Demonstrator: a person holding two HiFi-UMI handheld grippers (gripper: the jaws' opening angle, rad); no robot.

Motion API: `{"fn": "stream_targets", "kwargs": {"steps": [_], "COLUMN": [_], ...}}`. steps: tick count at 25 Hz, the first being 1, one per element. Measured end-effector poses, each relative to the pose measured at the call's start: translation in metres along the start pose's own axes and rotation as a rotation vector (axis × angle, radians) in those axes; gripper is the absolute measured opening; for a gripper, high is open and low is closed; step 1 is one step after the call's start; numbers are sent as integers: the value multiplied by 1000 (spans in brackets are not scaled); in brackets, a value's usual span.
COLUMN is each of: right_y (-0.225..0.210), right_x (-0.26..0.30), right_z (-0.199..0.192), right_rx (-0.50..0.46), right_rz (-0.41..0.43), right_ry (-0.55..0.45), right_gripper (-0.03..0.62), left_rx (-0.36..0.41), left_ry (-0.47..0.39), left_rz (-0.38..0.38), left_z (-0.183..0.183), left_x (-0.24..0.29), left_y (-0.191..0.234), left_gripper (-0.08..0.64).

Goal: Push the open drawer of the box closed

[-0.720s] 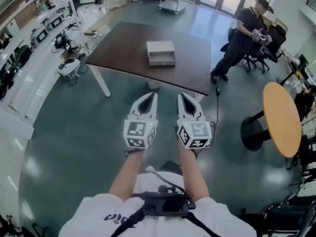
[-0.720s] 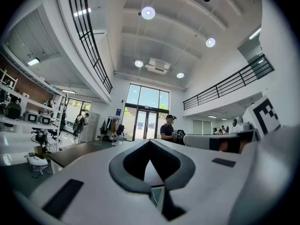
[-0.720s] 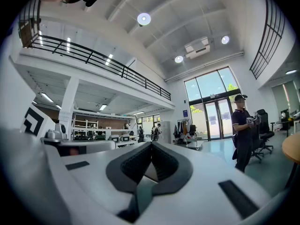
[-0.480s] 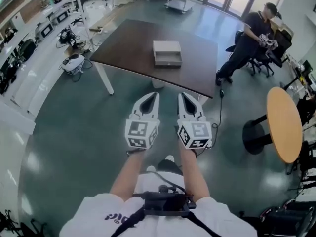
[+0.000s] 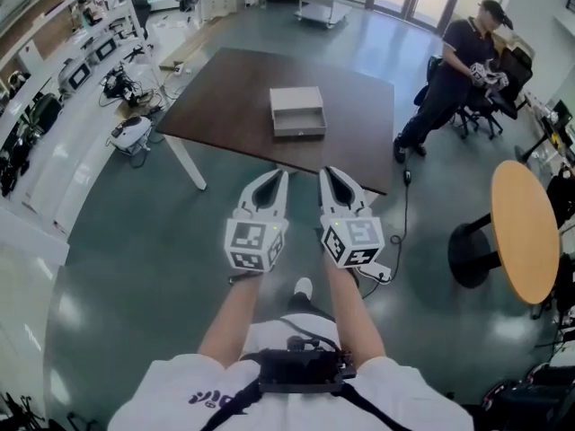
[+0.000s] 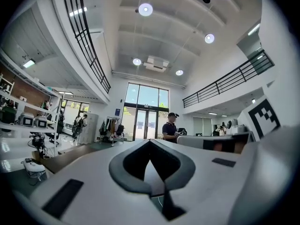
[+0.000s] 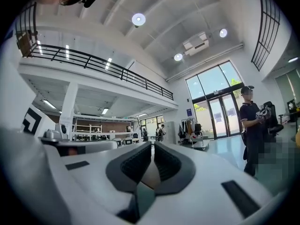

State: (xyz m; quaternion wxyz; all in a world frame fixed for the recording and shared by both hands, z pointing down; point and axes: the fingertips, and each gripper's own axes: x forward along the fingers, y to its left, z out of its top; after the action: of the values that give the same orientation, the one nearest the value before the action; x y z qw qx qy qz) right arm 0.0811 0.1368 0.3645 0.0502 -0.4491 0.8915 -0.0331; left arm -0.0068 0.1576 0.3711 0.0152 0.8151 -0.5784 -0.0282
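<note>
In the head view a grey box (image 5: 296, 106) sits on a dark brown table (image 5: 216, 97) some way ahead of me. Its drawer (image 5: 300, 128) is pulled out toward my side. Both grippers are held side by side in front of my body, above the floor and short of the table's near edge. The left gripper (image 5: 278, 174) is shut and holds nothing; its own view shows the left gripper (image 6: 149, 142) with tips together. The right gripper (image 5: 328, 171) is shut and empty too, and the right gripper (image 7: 153, 145) has nothing between its pads.
A person in dark clothes (image 5: 454, 61) stands by office chairs at the far right. A round wooden table (image 5: 519, 227) on a black base is to my right. Workbenches with equipment (image 5: 54, 70) line the left wall. A cable (image 5: 402, 206) lies on the floor near the table's right corner.
The table and box have come slightly nearer and lower in the head view. Both grippers keep the same pose, shut and side by side.
</note>
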Motion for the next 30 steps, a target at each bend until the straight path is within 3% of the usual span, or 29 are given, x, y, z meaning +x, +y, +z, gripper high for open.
{"fn": "stream_targets", "kwargs": {"steps": [7,18,26,30], "right_y": [-68,-150,-161,-167], "right_x": [44,77,114,143], "right_z": [19,-5,-26,-35], "right_rx": [6,21,9,1], "right_rz": [-22,-37,-42,-66], "right_ry": [-55,-30,32,45], "right_gripper": [5,5,5,5], "left_rx": [25,0,-21,-40], "left_ry": [0,36,61,68], "left_rz": [-24,-7,5,-25], "left_z": [5,-30,-46,-54], "left_x": [83,168,199,222], "left_y": [-4,-13,18,40], "left_gripper": [9,9,9,9]}}
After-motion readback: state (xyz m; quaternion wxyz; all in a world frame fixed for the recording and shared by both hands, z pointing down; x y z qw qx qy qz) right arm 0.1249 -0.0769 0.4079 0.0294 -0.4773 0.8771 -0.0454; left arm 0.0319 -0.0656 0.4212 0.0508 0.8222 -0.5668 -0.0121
